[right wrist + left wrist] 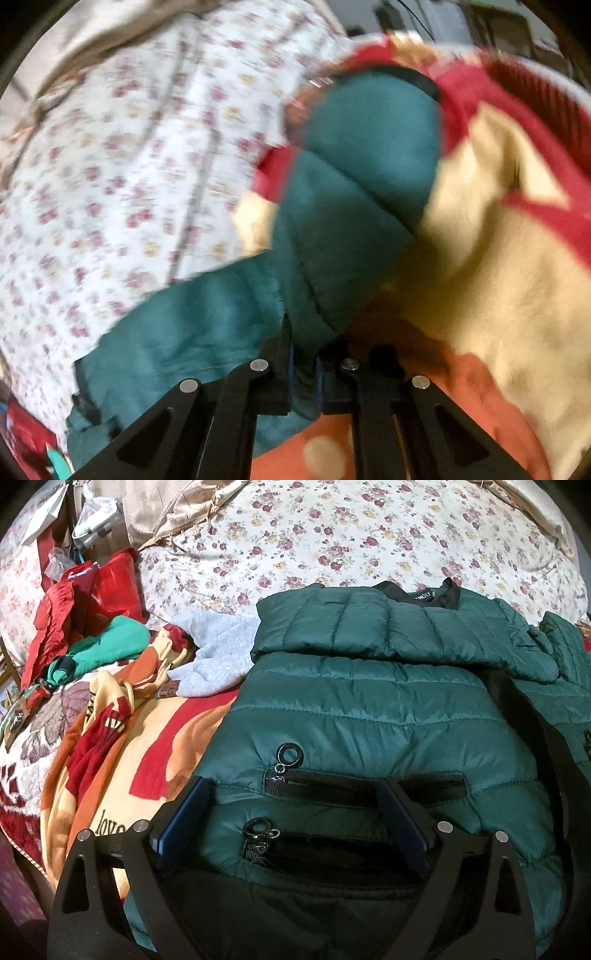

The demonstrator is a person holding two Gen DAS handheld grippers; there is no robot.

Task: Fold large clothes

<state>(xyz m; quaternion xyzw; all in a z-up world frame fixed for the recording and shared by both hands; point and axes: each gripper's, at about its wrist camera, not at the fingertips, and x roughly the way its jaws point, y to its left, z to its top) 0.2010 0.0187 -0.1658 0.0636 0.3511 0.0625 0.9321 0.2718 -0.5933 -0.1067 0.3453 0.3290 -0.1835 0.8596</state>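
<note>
A dark green quilted puffer jacket [351,709] lies on the bed, its left sleeve folded across the chest below the black collar [436,590]. My left gripper [291,786] stands open just above the jacket's lower front. Its blue-padded fingers [184,812] straddle a zipped pocket [365,781] and nothing is pinched. The right wrist view is blurred. In it my right gripper [304,354] is shut on a fold of the jacket [351,206], whose other sleeve stretches away towards its black cuff [417,79].
A floral quilt [332,535] covers the far half of the bed. A red, orange and cream fleece blanket [166,746] lies under the jacket. To the left are a grey garment [218,653], green and red clothes [110,642] and clutter [92,528].
</note>
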